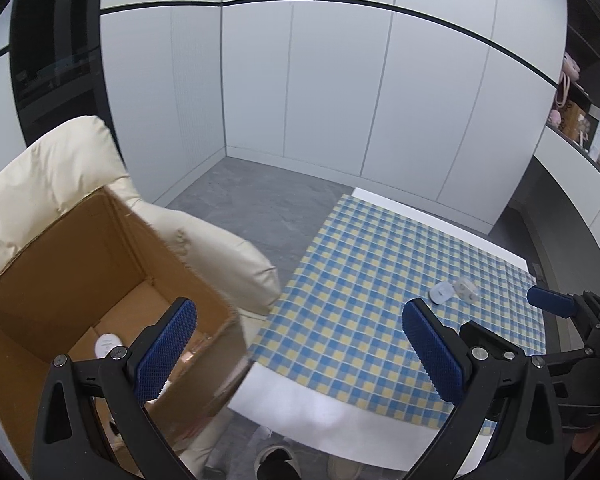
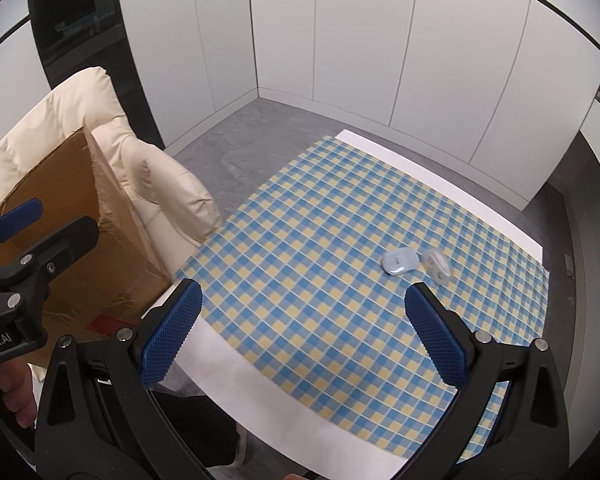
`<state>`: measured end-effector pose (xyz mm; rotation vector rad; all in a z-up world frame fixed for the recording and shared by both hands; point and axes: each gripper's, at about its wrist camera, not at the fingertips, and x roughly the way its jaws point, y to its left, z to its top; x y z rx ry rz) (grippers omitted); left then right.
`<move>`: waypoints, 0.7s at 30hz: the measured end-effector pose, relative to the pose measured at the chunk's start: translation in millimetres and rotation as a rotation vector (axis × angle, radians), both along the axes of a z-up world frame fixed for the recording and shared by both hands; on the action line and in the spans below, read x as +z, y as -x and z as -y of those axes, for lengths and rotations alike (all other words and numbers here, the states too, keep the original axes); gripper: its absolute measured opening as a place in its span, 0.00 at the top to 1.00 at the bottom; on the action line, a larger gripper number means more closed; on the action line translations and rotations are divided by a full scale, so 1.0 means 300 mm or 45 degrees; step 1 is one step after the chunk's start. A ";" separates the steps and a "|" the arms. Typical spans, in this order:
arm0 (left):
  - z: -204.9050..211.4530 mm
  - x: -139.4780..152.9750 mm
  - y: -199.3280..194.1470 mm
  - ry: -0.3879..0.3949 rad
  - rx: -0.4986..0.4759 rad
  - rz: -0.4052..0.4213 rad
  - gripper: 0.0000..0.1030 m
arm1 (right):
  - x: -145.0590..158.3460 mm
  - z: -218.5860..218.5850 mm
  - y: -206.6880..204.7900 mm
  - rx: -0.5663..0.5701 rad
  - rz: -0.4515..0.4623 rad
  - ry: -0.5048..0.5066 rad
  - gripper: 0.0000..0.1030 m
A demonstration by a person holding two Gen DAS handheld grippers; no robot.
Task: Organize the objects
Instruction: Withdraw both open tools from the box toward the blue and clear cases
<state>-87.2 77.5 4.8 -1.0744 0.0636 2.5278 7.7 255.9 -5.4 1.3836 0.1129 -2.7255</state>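
Note:
Two small items lie side by side on the checked cloth: a pale blue rounded case (image 2: 399, 261) (image 1: 441, 292) and a clear plastic piece (image 2: 438, 264) (image 1: 465, 289). My right gripper (image 2: 302, 330) is open and empty, held above the cloth short of them. My left gripper (image 1: 300, 346) is open and empty too, straddling the gap between the cardboard box (image 1: 80, 272) (image 2: 80, 240) and the table. Inside the box lies a white round item (image 1: 107, 345). The right gripper's blue pad (image 1: 552, 300) shows at the right edge of the left wrist view.
The open box rests on a cream padded armchair (image 1: 204, 248) left of the table (image 1: 300, 412). A blue-and-yellow checked cloth (image 2: 340, 240) covers the tabletop. White wall panels stand behind. A hand (image 2: 12, 392) holds the left gripper. Shelves with small items (image 1: 580, 120) are far right.

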 end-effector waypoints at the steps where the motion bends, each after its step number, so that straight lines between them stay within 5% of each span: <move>1: -0.012 -0.001 -0.003 0.000 -0.008 0.001 0.01 | 0.001 -0.013 -0.002 -0.010 0.000 0.000 0.00; 21: -0.298 0.012 -0.064 -0.001 -0.192 0.013 0.01 | 0.010 -0.297 -0.084 -0.191 -0.002 -0.004 0.00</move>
